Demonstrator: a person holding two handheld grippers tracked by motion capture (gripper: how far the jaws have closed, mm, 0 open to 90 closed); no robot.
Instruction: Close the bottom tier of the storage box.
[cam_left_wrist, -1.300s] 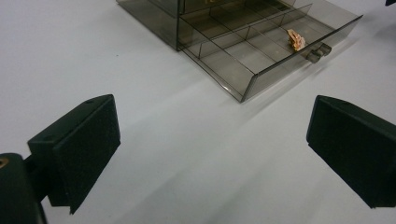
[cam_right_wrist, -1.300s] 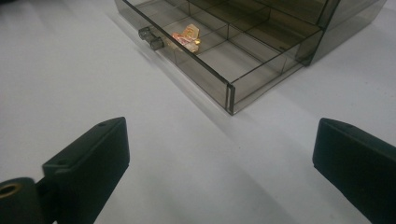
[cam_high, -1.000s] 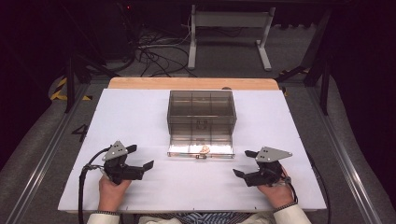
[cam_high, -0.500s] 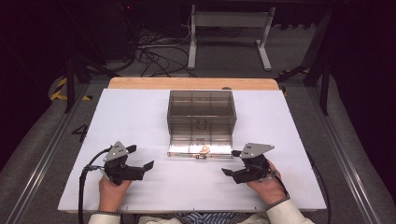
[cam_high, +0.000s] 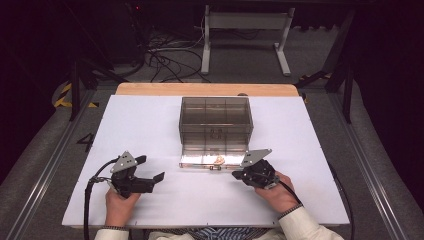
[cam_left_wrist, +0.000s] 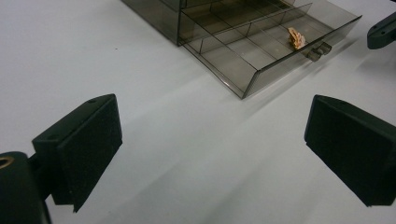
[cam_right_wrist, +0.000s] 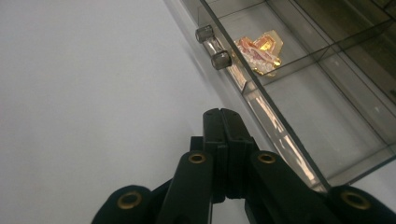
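Right tongs (cam_right_wrist: 224, 114) have just closed on nothing and shifted toward the smoky transparent plastic drawer's handle (cam_right_wrist: 214, 46) at 12 o'clock, probably to push it; left tongs (cam_left_wrist: 210, 140) gape, empty.

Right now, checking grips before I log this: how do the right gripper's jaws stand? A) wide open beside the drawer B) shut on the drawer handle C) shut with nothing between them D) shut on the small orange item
C: the right gripper has its jaws pressed flat together over bare table, short of the drawer handle; the small orange item lies in the drawer.
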